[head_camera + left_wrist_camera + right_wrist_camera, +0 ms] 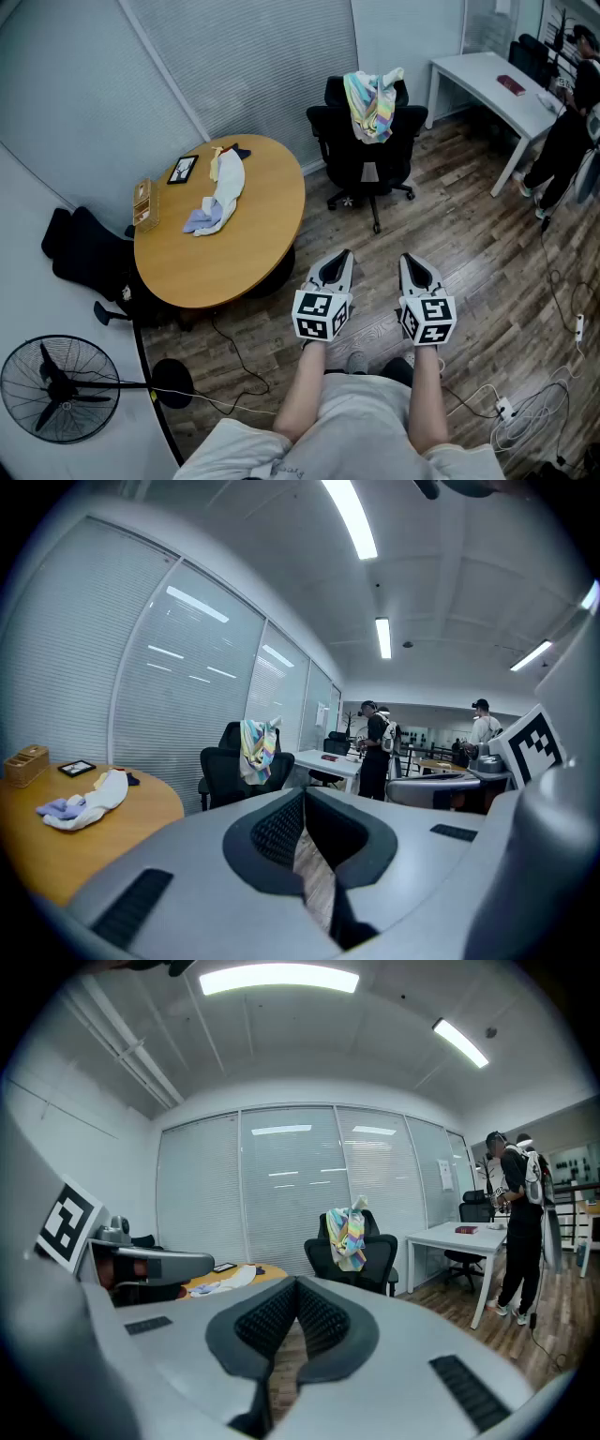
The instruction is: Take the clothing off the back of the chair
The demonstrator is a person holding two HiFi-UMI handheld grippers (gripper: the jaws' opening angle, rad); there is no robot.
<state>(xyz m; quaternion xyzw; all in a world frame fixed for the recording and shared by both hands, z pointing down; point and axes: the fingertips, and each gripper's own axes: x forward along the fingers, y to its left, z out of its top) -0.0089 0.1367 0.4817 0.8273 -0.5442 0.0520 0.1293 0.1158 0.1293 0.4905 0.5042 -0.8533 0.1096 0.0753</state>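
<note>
A pastel striped garment [372,103] hangs over the back of a black office chair [367,159] at the far middle of the room. The garment [254,747] shows small in the left gripper view and, as the same garment [350,1236], in the right gripper view. My left gripper [338,262] and right gripper [413,264] are held side by side in front of my body, well short of the chair. Both are shut with nothing between the jaws.
A round wooden table [253,234] at the left carries crumpled cloths [219,197], a tablet and a small box. A white desk [487,80] stands far right with a person [562,131] beside it. A fan [52,384] and floor cables [525,403] lie near me.
</note>
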